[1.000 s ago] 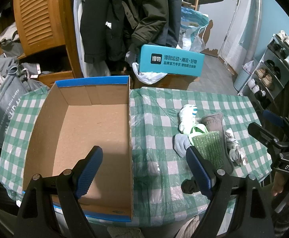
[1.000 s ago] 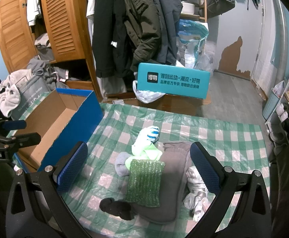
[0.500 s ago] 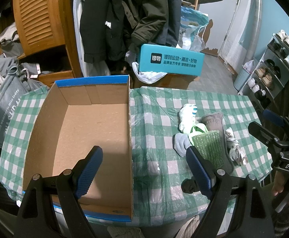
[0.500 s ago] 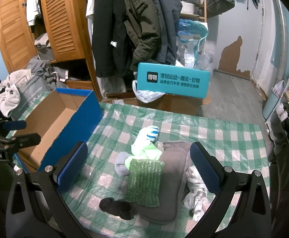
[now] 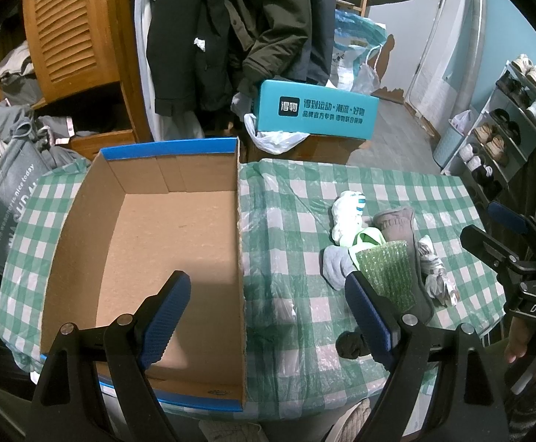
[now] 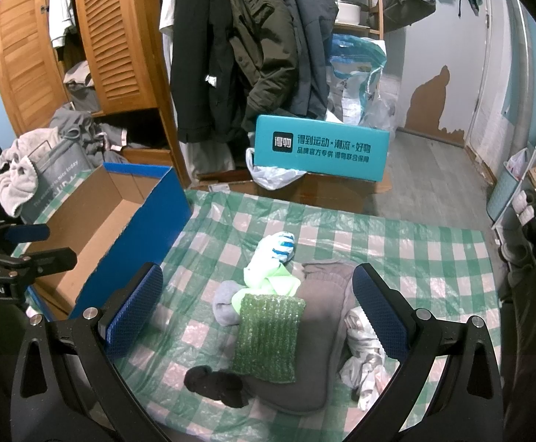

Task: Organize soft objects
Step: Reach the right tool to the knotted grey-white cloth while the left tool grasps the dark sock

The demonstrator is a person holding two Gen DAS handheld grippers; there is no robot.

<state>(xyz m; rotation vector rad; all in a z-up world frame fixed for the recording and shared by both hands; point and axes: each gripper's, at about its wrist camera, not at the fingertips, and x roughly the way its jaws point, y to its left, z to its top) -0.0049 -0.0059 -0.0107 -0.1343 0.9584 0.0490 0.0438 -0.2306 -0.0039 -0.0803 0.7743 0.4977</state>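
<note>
Looking back a moment, nothing has moved, so I have not started. My left gripper (image 5: 268, 313) and right gripper (image 6: 256, 309) hang with fingers wide, holding nothing. Soft things (image 6: 268, 335) lie piled on the counter (image 5: 286, 199) beside the empty box (image 5: 172, 243).

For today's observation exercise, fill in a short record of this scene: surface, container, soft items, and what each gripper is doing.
surface: table under a green-and-white checked cloth
container: open cardboard box, blue outside, nothing in it, left of the pile
soft items: one pile with a green mesh pad on a grey cloth, a white-and-blue sock, a black sock at the near edge
left gripper: open, holding nothing, above the box's right wall
right gripper: open, holding nothing, above the pile
</note>
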